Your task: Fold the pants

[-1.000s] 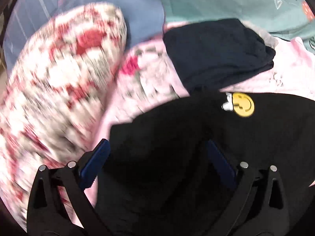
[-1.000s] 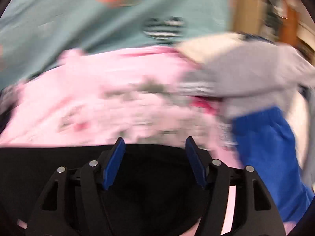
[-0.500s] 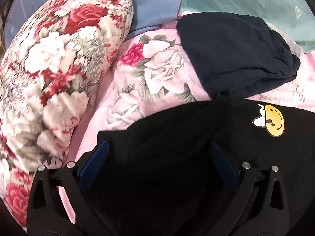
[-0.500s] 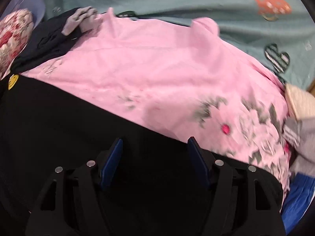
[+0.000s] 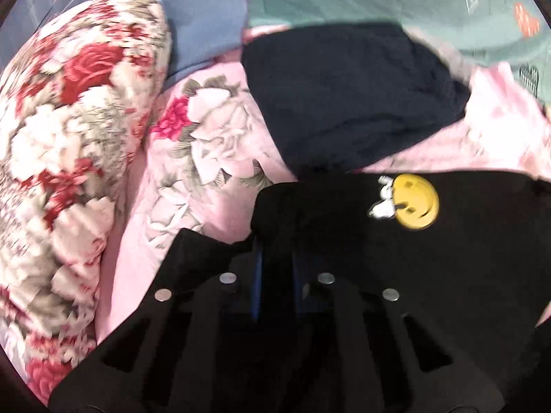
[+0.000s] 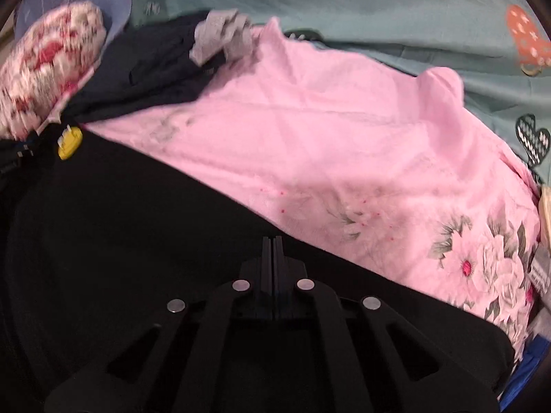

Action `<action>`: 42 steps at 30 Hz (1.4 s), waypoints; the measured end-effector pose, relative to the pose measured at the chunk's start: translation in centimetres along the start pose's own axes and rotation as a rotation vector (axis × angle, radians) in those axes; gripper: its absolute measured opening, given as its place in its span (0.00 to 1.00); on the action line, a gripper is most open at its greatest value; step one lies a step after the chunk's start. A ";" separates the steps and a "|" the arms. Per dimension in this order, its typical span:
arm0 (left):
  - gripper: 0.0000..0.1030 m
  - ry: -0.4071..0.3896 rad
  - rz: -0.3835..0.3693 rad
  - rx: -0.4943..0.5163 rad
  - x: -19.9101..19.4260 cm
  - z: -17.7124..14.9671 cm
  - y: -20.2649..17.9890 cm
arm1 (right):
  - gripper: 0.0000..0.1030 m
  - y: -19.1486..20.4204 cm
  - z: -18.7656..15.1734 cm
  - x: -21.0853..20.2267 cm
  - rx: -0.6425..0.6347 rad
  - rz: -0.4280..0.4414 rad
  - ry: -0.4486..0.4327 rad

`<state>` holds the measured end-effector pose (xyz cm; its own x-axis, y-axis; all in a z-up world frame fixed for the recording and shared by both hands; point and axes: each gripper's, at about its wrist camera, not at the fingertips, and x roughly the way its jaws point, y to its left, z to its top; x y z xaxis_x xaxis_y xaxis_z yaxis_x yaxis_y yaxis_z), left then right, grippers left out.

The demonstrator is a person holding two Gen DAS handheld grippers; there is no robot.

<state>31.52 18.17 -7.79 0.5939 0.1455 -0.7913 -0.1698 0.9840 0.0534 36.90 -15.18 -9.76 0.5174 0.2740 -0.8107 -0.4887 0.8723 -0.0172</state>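
Black pants [image 5: 447, 275] with a yellow smiley patch [image 5: 415, 203] lie spread on a pink floral blanket [image 5: 213, 172]. My left gripper [image 5: 275, 258] is at the pants' left corner, its jaws closing with a raised fold of black fabric pinched between the blue pads. In the right wrist view the pants [image 6: 137, 241] run across the lower half, with the patch [image 6: 70, 143] far left. My right gripper [image 6: 273, 241] sits at the pants' far edge, its jaws closing until the fingers meet on the thin fabric there.
A rolled floral pillow [image 5: 69, 137] lies left of the pants. A dark navy garment [image 5: 344, 96] with a grey cloth [image 6: 220, 39] sits behind them. A teal patterned sheet [image 6: 344, 0] covers the back. A blue garment [image 6: 527, 375] shows at the right edge.
Both grippers went from wide open to shut over the pants. The right gripper swung left across the blanket to the pants' far edge. The left one shifted slightly and bunched the corner.
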 end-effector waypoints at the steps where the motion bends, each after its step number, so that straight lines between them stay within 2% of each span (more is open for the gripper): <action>1: 0.12 -0.026 -0.044 -0.026 -1.6 0.1 0.5 | 0.00 -0.6 -0.2 -1.5 0.039 0.047 -0.025; 4: 0.12 -0.097 -0.093 -0.017 -6.4 -1.0 1.0 | 0.00 -1.4 -1.4 -6.3 0.076 0.132 -0.097; 8: 0.12 -0.194 -0.158 -0.011 -13.0 -4.7 1.9 | 0.00 -0.9 -6.0 -14.3 0.055 0.212 -0.168; 10: 0.12 -0.211 -0.186 -0.007 -15.4 -7.5 2.4 | 0.00 0.1 -8.6 -16.9 0.042 0.235 -0.185; 12: 0.12 -0.194 -0.190 -0.002 -16.5 -10.2 2.7 | 0.00 1.3 -12.5 -19.4 0.052 0.277 -0.192; 16: 0.15 -0.114 -0.178 -0.040 -15.6 -14.9 3.4 | 0.00 3.7 -17.9 -19.4 0.092 0.358 -0.149; 17: 0.21 -0.082 -0.163 -0.050 -14.9 -15.9 3.4 | 0.00 4.5 -19.2 -17.9 0.107 0.360 -0.106; 18: 0.26 -0.062 -0.159 -0.058 -14.5 -16.6 3.6 | 0.00 5.2 -20.3 -16.7 0.113 0.347 -0.059; 20: 0.28 -0.041 -0.152 -0.065 -14.4 -17.9 3.6 | 0.01 6.0 -21.8 -14.3 0.150 0.278 0.032; 21: 0.40 -0.048 -0.139 -0.058 -14.8 -18.2 3.6 | 0.01 6.0 -22.3 -13.1 0.187 0.249 0.087; 22: 0.51 -0.066 -0.123 -0.051 -15.4 -18.5 3.4 | 0.07 5.7 -22.4 -13.3 0.213 0.261 0.070; 23: 0.68 -0.103 -0.097 -0.047 -16.4 -18.6 3.4 | 0.23 5.6 -22.2 -13.6 0.223 0.266 0.065; 24: 0.76 -0.135 -0.068 -0.046 -17.2 -18.9 3.3 | 0.32 5.5 -22.1 -14.1 0.233 0.261 0.049; 25: 0.79 -0.162 -0.037 -0.043 -18.1 -19.2 3.2 | 0.43 5.3 -21.9 -14.9 0.244 0.242 0.015; 27: 0.88 -0.168 -0.030 -0.040 -19.4 -19.7 3.4 | 0.44 4.8 -21.4 -16.5 0.245 0.221 -0.049; 28: 0.88 -0.151 -0.041 -0.054 -19.6 -19.7 3.8 | 0.44 4.4 -21.2 -17.3 0.260 0.215 -0.072; 31: 0.88 -0.092 -0.088 -0.179 -20.1 -20.1 5.8 | 0.44 3.2 -21.1 -18.0 0.314 0.200 -0.106; 34: 0.88 -0.048 -0.107 -0.335 -20.3 -19.9 8.2 | 0.44 2.3 -21.2 -18.3 0.355 0.181 -0.132; 36: 0.88 -0.029 -0.152 -0.469 -20.2 -19.5 9.6 | 0.44 2.1 -21.5 -18.6 0.364 0.192 -0.156; 39: 0.88 0.027 -0.171 -0.541 -19.1 -18.1 9.5 | 0.44 2.1 -21.5 -18.9 0.368 0.188 -0.185; 42: 0.88 0.140 -0.169 -0.589 -17.0 -16.5 8.5 | 0.48 2.2 -21.4 -19.3 0.340 0.132 -0.204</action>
<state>7.06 22.42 -3.92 0.5487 -0.0611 -0.8338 -0.5113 0.7645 -0.3926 10.78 -27.20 -6.67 0.6115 0.4371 -0.6596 -0.3181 0.8990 0.3010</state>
